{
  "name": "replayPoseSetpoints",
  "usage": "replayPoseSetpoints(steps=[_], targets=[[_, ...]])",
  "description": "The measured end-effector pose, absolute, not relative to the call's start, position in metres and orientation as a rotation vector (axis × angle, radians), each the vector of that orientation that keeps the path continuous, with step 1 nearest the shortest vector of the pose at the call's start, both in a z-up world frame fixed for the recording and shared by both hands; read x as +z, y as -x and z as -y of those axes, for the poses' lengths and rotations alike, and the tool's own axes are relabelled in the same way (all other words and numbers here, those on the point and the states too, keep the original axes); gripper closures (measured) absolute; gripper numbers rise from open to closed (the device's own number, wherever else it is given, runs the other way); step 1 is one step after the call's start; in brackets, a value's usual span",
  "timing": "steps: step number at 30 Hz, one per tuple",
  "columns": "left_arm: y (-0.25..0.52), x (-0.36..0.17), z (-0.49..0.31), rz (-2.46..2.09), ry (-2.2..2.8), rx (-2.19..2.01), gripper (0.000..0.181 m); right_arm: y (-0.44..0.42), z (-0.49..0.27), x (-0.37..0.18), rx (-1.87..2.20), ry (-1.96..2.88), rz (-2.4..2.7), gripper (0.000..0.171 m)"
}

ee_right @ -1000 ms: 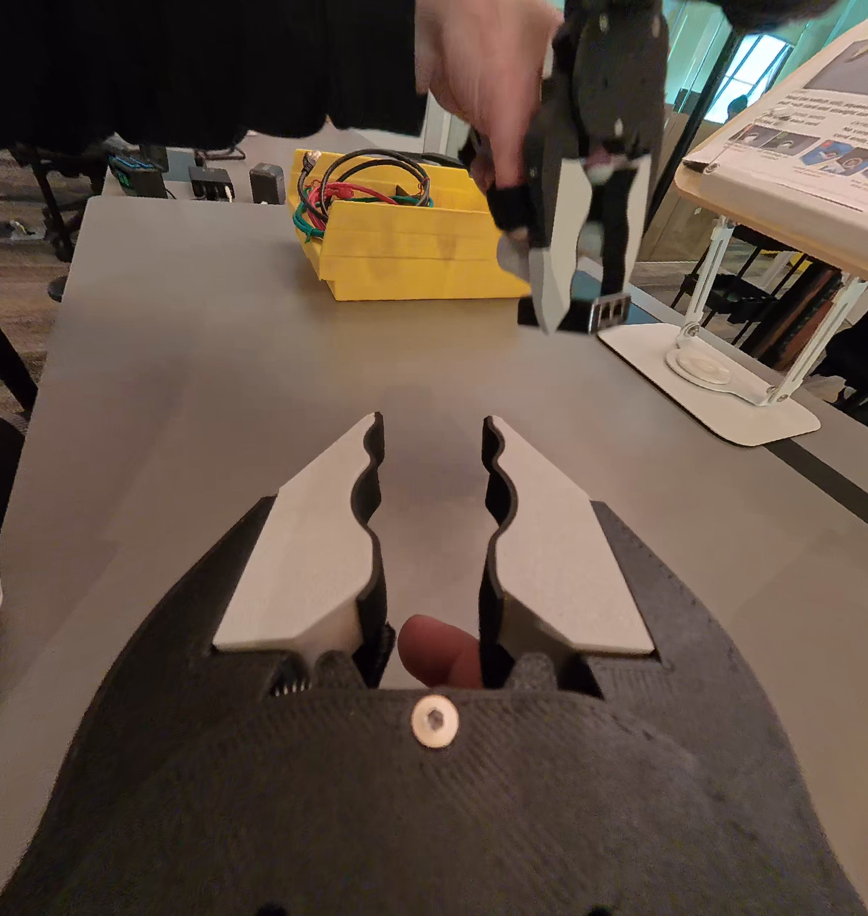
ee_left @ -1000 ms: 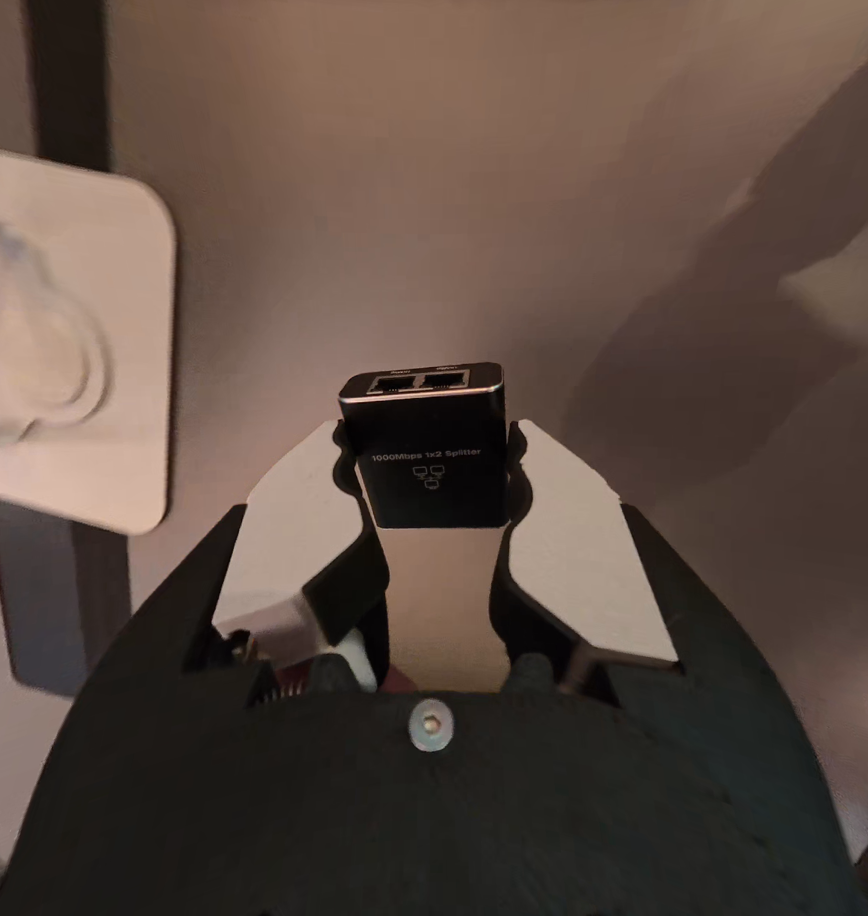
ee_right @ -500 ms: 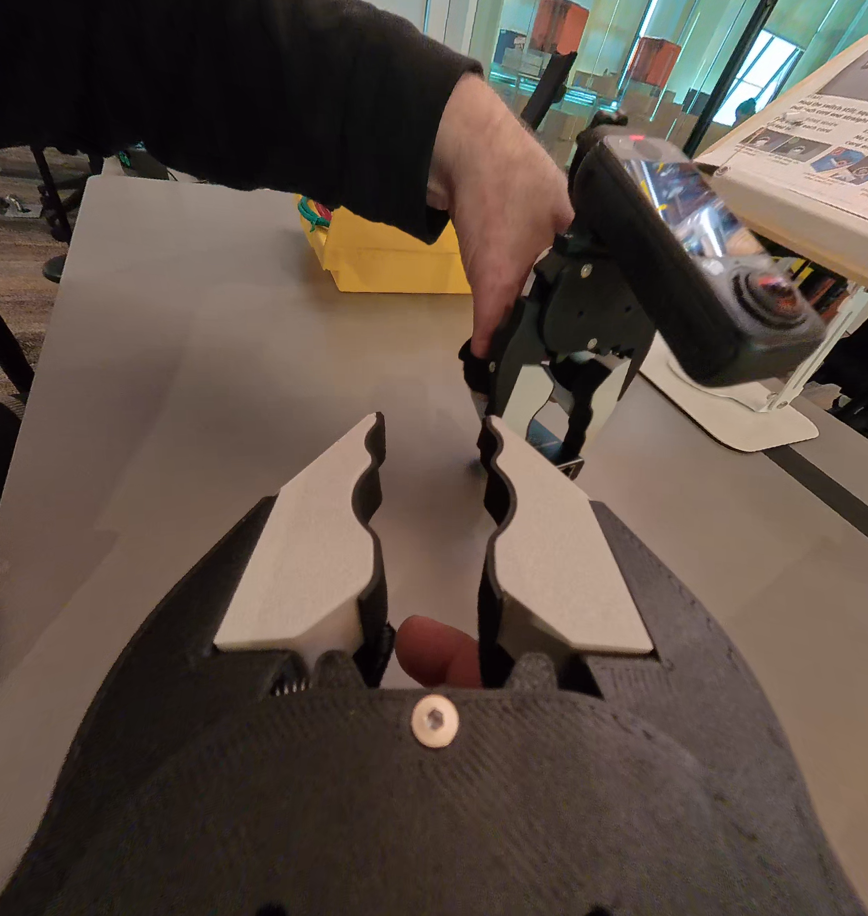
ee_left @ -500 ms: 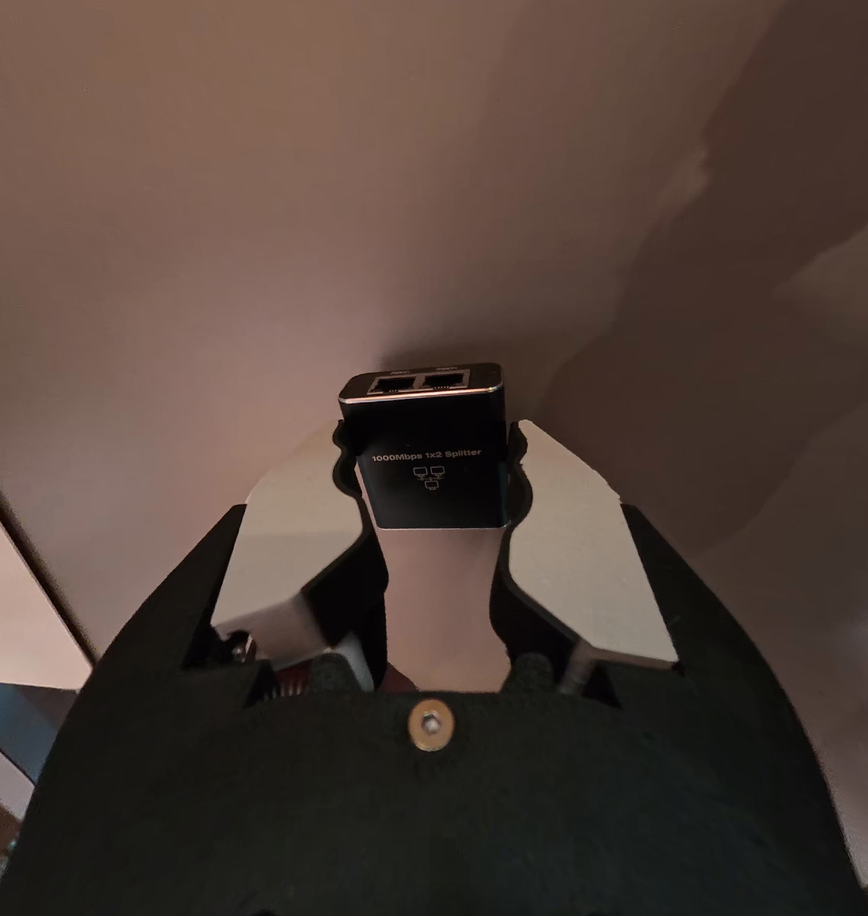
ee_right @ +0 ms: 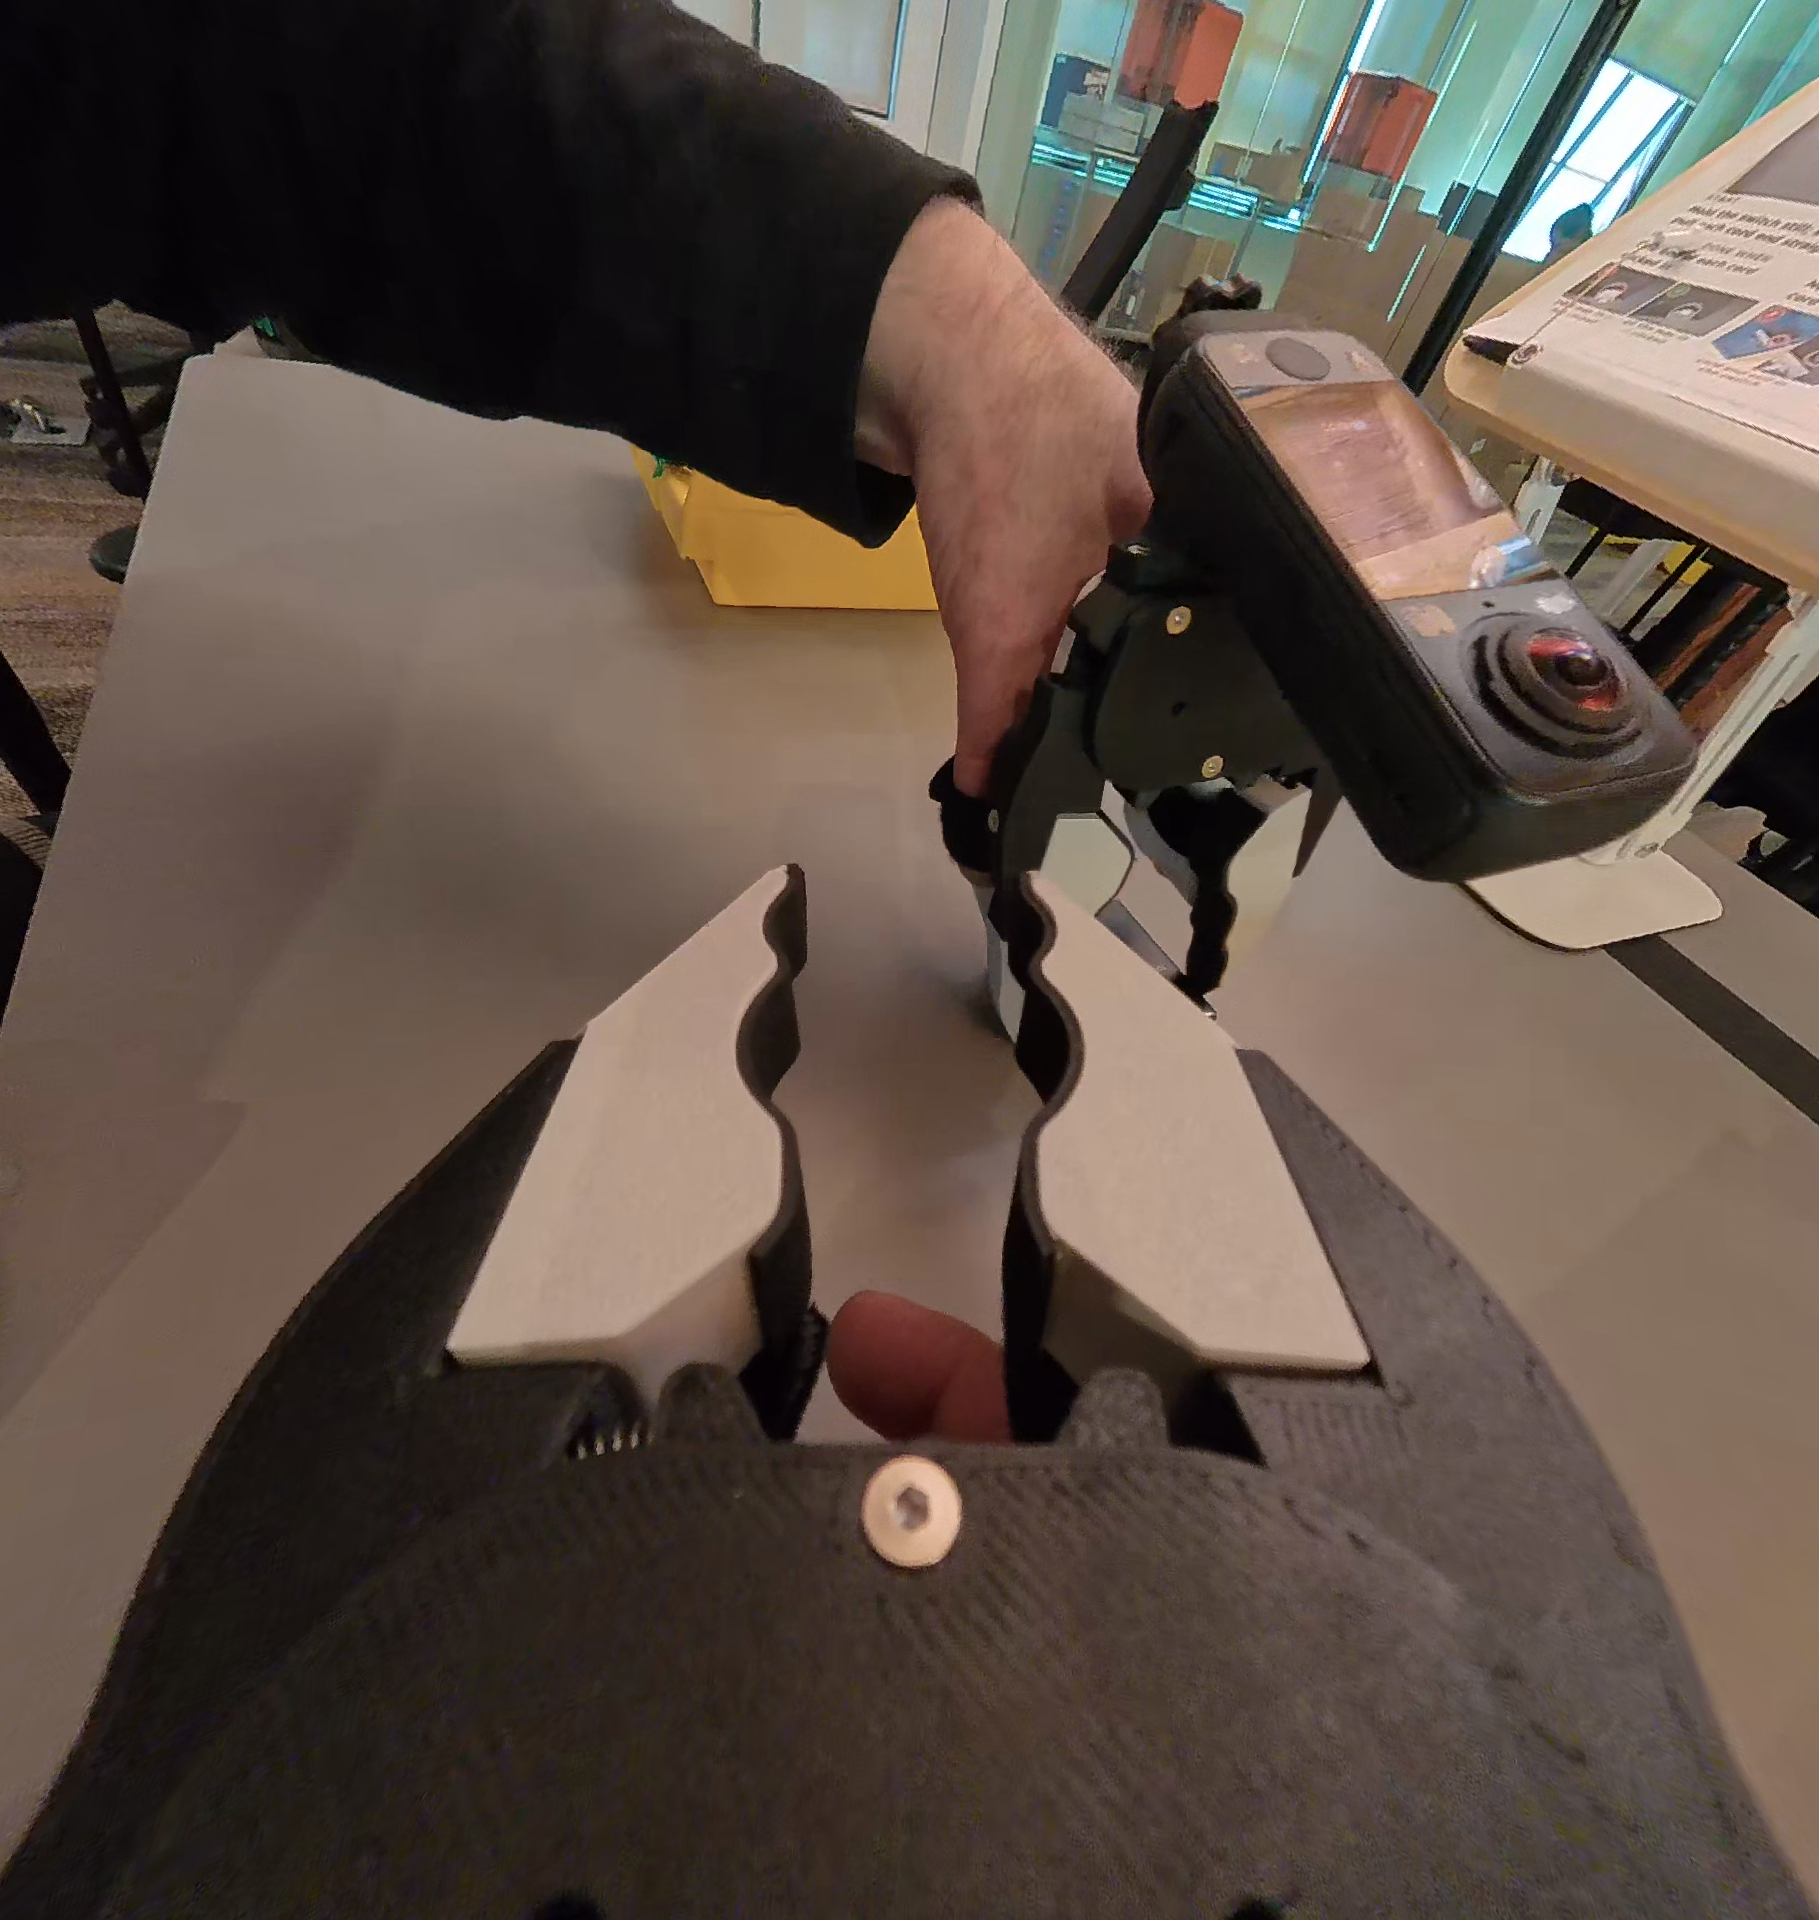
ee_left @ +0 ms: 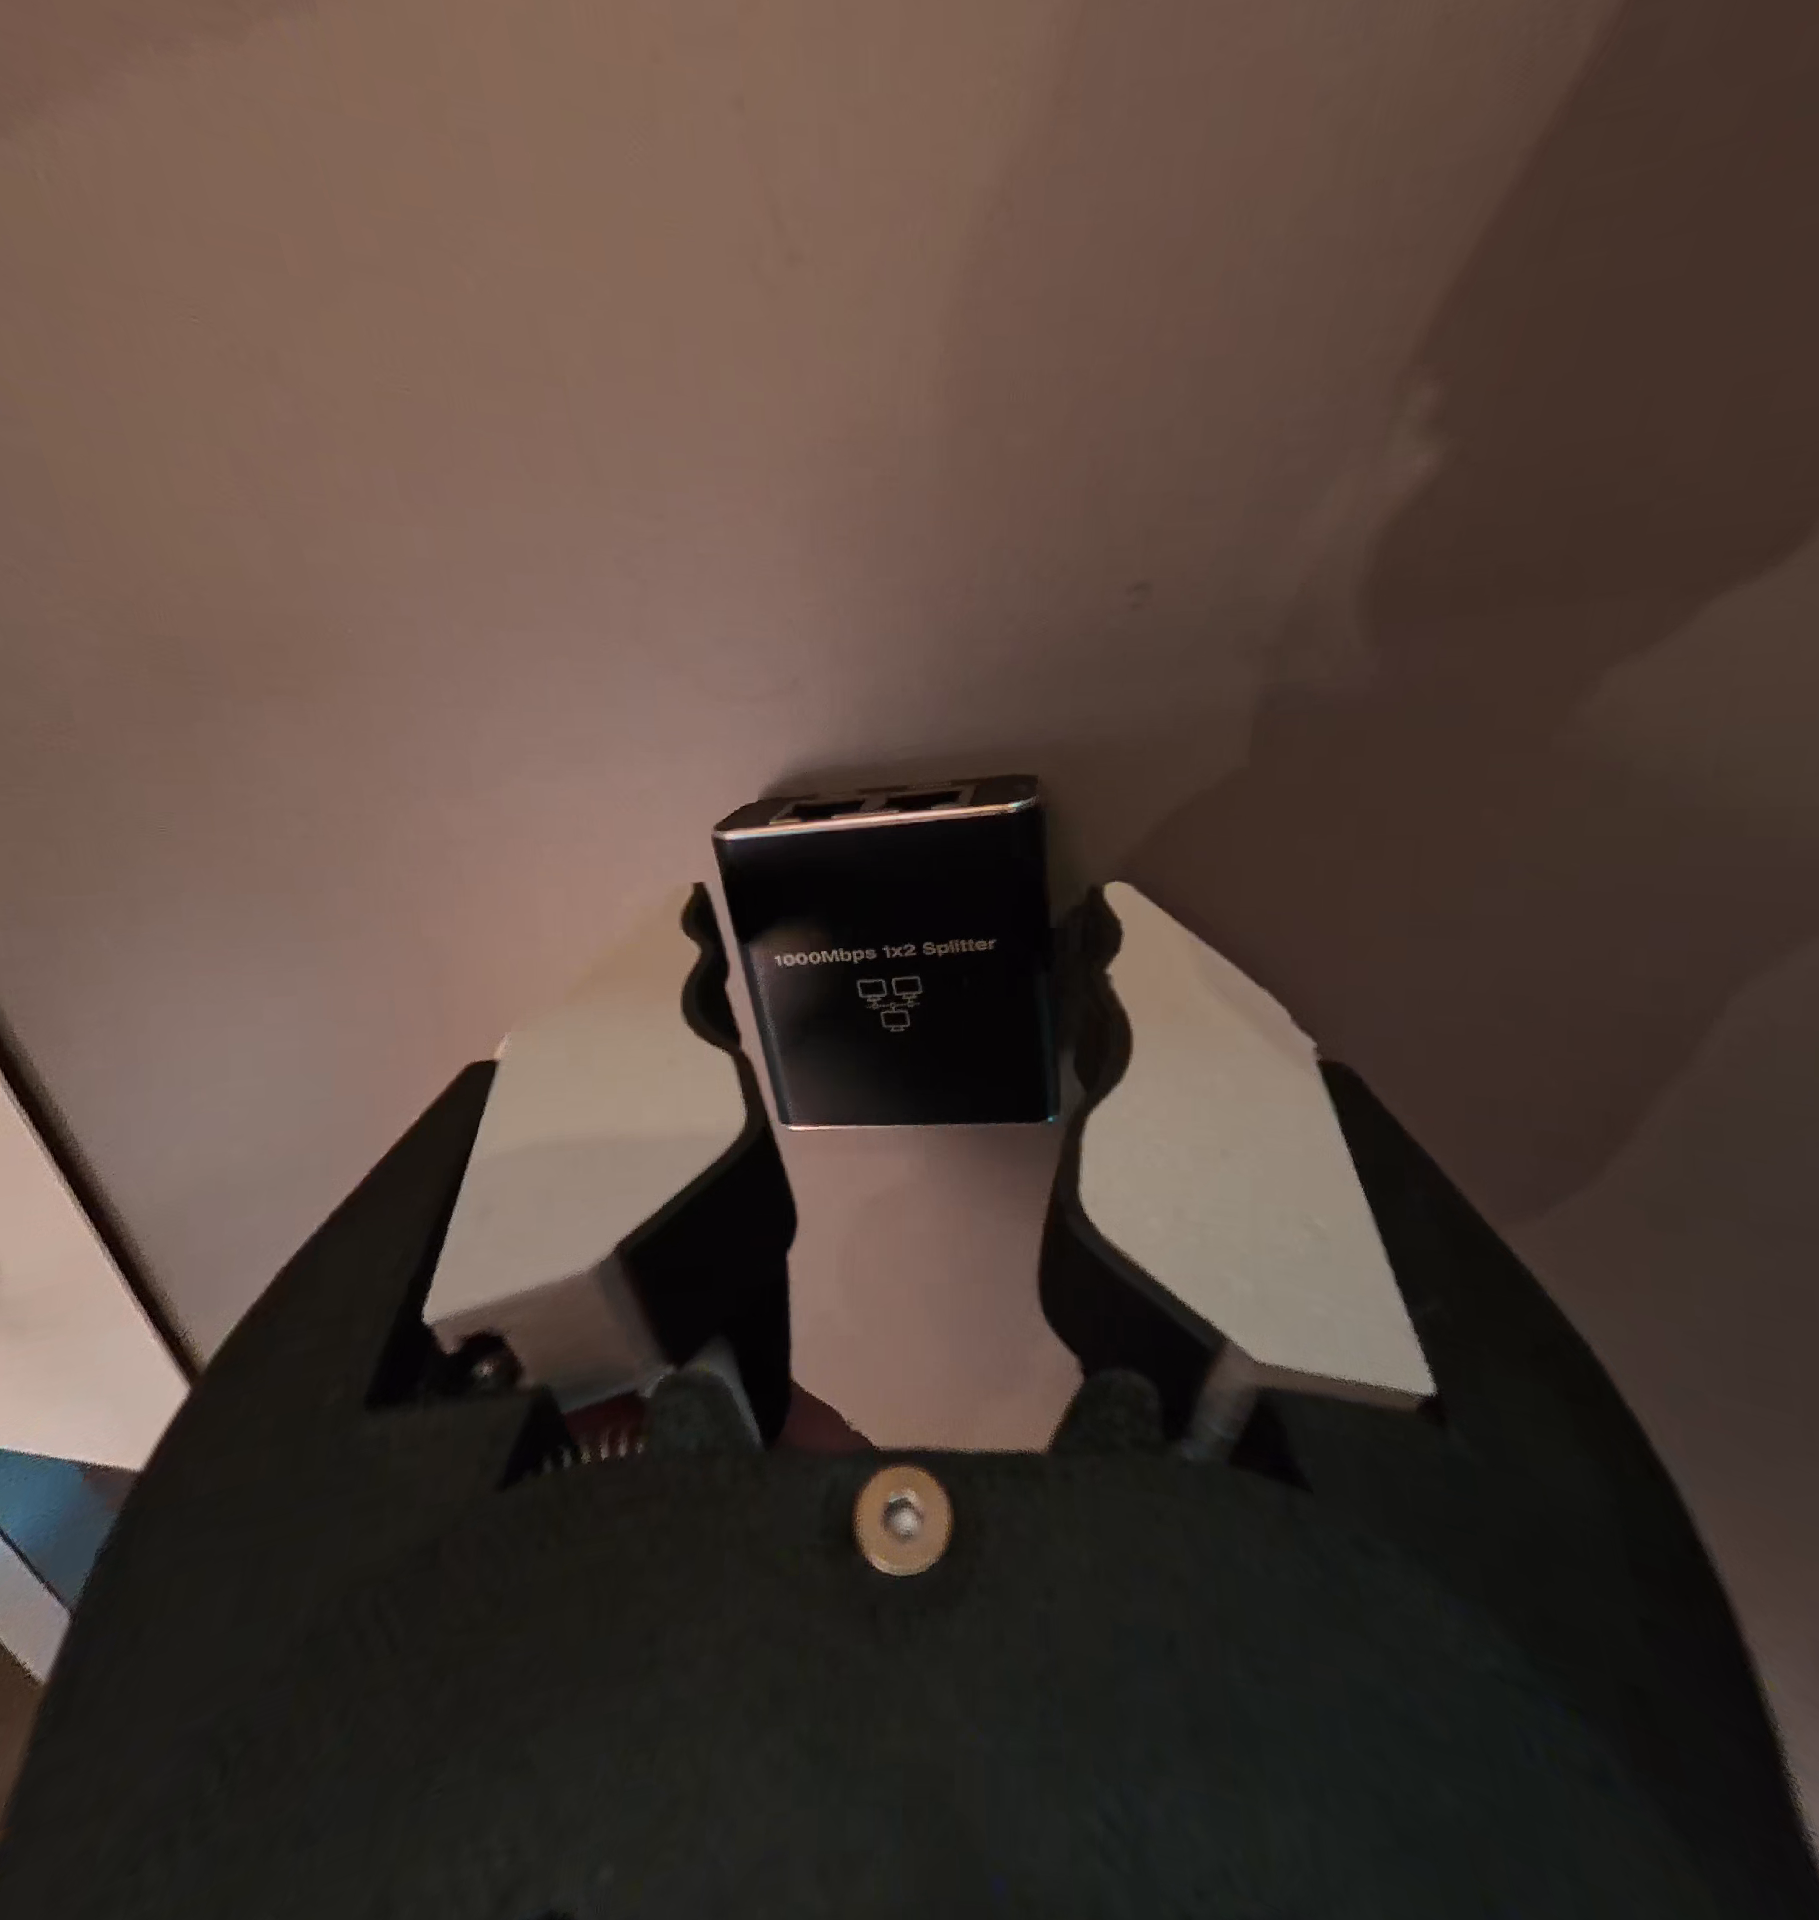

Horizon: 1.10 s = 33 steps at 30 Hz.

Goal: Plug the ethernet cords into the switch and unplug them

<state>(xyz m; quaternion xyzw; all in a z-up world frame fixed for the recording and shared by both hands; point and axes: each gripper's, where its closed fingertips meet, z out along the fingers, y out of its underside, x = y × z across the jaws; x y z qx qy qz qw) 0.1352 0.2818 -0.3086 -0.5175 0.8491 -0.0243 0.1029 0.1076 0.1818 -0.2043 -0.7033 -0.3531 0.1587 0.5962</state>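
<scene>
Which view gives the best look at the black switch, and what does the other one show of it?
The left wrist view: the black switch fills its centre, clamped in the left gripper, two empty ports facing the table. In the right wrist view the switch is almost entirely hidden behind the right gripper.

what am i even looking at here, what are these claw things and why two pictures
There is no robot. A person holds a handheld two-finger gripper in each hand, and each has a camera looking along its fingers, hence two pictures. The left gripper is shut on a small black switch, its two ports facing the grey table. The right gripper is open and empty. Its view shows the person's hand on the left gripper, a yellow bin behind, and a stand with a printed sheet.
</scene>
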Motion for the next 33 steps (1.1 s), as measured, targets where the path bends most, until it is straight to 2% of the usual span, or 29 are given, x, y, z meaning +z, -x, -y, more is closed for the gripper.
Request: replayPoseSetpoints(steps=[1, 4, 9, 13, 16, 20, 24, 30, 33], targets=[[-0.136, -0.307, -0.283, -2.495, 1.517, -0.054, 0.117, -0.107, -0.182, -0.204, 0.368, 1.632, 0.822, 0.134], [-0.135, -0.291, -0.285, -2.438, 1.517, -0.067, 0.115, -0.107, -0.180, -0.203, 0.365, 1.625, 0.826, 0.134], [-0.097, -0.221, -0.317, -2.158, 1.533, -0.016, 0.117, -0.109, -0.180, -0.202, 0.367, 1.620, 0.822, 0.134], [0.000, -0.166, -0.381, -1.866, 1.649, 0.203, 0.124, -0.108, -0.181, -0.204, 0.376, 1.626, 0.820, 0.134], [0.091, -0.146, -0.431, -1.708, 1.765, 0.383, 0.124, -0.107, -0.181, -0.206, 0.377, 1.631, 0.824, 0.135], [0.185, -0.164, -0.478, -1.613, 1.944, 0.410, 0.125, -0.104, -0.182, -0.210, 0.369, 1.642, 0.836, 0.135], [0.227, -0.199, -0.499, -1.590, 2.058, 0.342, 0.131, -0.102, -0.184, -0.215, 0.356, 1.653, 0.845, 0.135], [0.238, -0.214, -0.510, -1.565, 2.063, 0.295, 0.167, -0.104, -0.186, -0.221, 0.341, 1.670, 0.847, 0.136], [0.237, -0.207, -0.508, -1.548, 2.039, 0.275, 0.173, -0.104, -0.187, -0.221, 0.341, 1.671, 0.846, 0.136]])
